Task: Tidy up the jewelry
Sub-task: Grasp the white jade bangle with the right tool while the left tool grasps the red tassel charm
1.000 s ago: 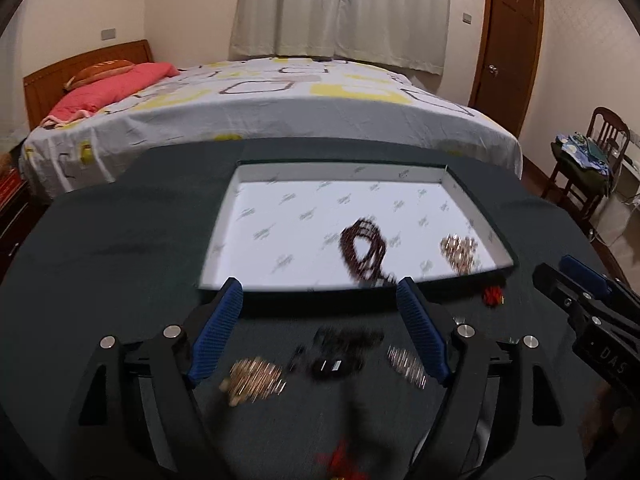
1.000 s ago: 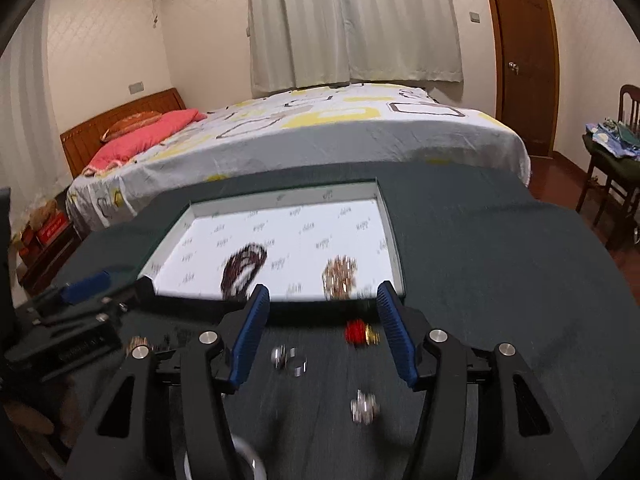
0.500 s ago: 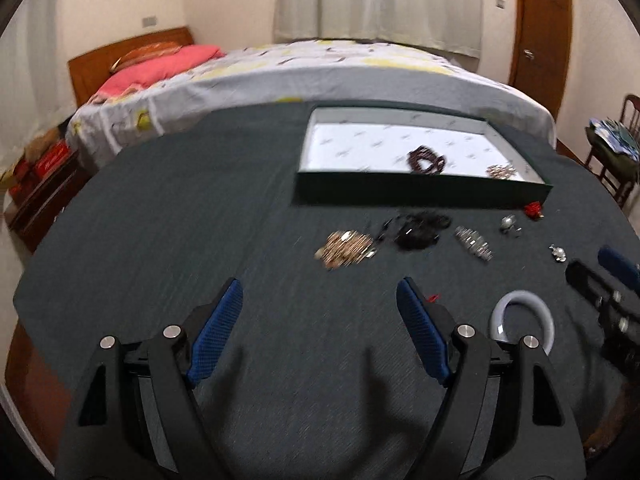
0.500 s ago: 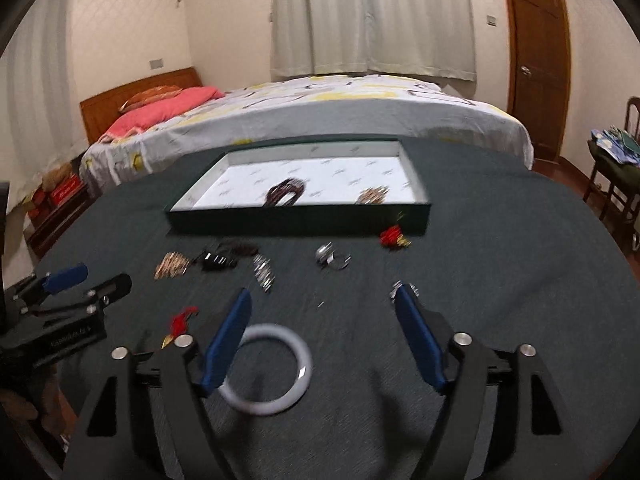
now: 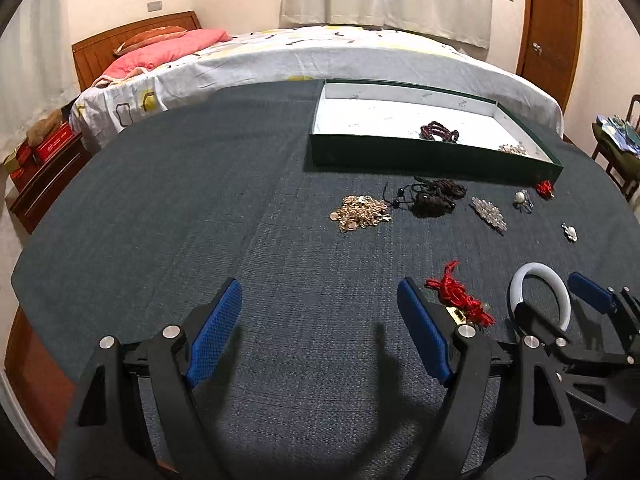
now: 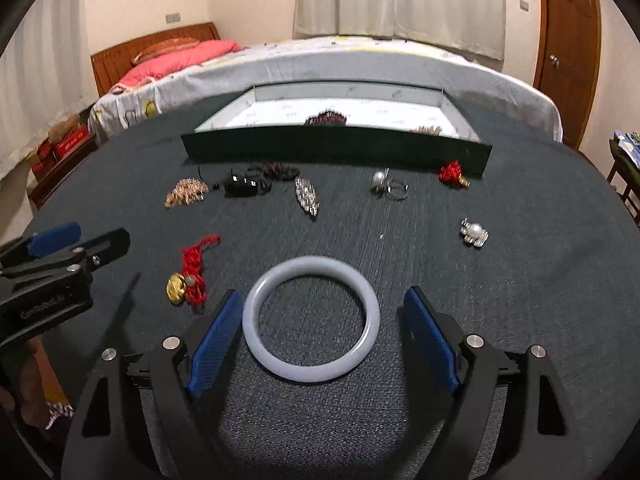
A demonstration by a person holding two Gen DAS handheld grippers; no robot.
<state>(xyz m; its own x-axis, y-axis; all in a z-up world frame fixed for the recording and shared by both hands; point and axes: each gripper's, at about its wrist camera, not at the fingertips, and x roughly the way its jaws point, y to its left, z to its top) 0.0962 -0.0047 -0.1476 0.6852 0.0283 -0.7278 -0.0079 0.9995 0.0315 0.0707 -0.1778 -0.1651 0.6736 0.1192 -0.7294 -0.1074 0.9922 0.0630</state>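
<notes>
A white bangle lies on the dark table between the blue pads of my open right gripper; it also shows in the left wrist view. A red knotted charm with a gold piece lies left of it, beside my open, empty left gripper. A green box with a white inside holds a dark bead bracelet and a gold piece. In front of the box lie a gold chain, a black necklace, a crystal brooch, rings, a pearl brooch and a red charm.
The round table is covered in dark cloth. A bed stands behind it, a wooden door at the back right and a chair at the right.
Both grippers have pulled back from the box toward the near table edge. The bangle now lies between the right gripper's pads; the red charm is beside the left gripper.
</notes>
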